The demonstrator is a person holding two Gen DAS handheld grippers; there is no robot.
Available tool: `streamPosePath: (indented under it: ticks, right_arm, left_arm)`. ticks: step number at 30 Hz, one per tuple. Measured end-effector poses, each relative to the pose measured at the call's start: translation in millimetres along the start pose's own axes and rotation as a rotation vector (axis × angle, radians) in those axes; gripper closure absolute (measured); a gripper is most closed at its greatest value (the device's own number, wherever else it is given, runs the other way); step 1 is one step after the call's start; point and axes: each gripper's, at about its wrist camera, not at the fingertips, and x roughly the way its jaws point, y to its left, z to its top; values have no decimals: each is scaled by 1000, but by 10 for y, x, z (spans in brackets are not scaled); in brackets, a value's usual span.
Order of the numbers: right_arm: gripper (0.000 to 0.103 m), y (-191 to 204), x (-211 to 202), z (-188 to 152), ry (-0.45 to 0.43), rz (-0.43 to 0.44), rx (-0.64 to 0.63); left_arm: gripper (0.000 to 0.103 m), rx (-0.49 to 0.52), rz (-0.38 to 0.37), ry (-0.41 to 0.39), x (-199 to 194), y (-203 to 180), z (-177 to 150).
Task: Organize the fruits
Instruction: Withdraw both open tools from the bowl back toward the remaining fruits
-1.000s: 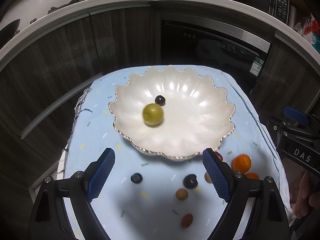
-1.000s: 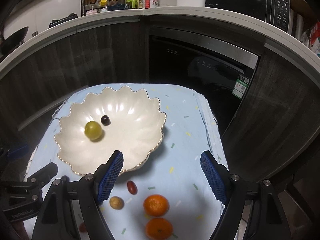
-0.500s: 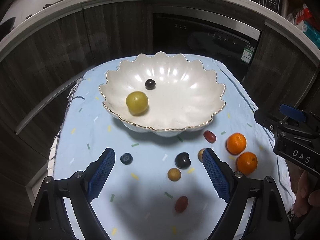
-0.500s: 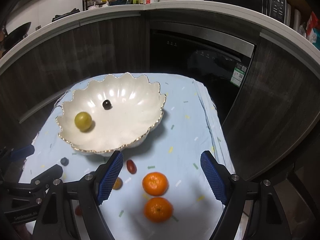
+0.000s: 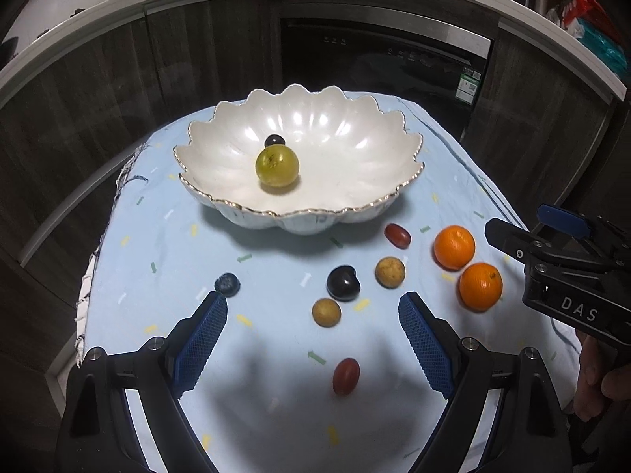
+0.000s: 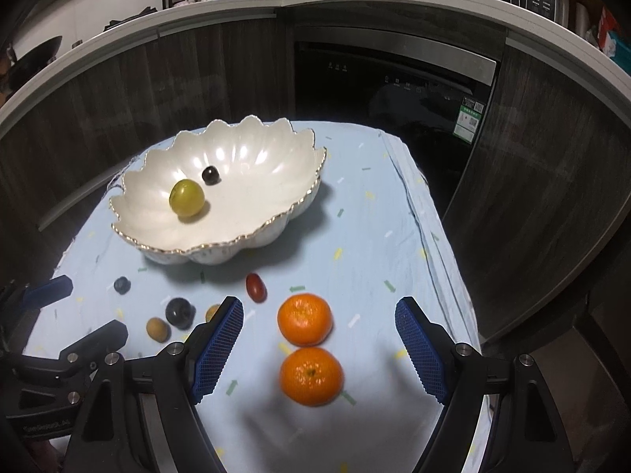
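A white scalloped bowl [image 5: 221,193] [image 6: 276,216] holds a green plum [image 5: 277,166] [image 6: 186,198] and a small dark grape [image 5: 274,140] [image 6: 210,175]. On the blue cloth in front lie two oranges [image 5: 454,247] [image 6: 304,318], a dark plum [image 5: 343,282], two tan fruits [image 5: 390,272], two red grapes [image 5: 346,375] [image 6: 256,287] and a blueberry [image 5: 227,284]. My left gripper [image 5: 311,333] hangs open above the small fruits, nothing between its pads. My right gripper [image 6: 318,341] is open over the two oranges, with the near orange [image 6: 311,376] lying between its fingers, untouched.
The small table [image 6: 394,213] drops off at its right and left edges. Dark cabinets and a built-in oven [image 6: 394,90] stand behind, with a counter of bottles above. A hand [image 5: 603,374] holds the right gripper at the left view's right edge.
Both grippers have drawn back toward me and sunk; the bowl has slid up in both views and more loose fruit now shows between and below the fingers. Jaws stayed wide.
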Motion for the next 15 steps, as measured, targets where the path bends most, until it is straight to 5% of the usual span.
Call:
streamPosePath:
  ticks: [15]
  right_arm:
    - [22,-9,92,-256,7,-11,-5]
  left_arm:
    - [24,19,-18,23,80,-75,-215]
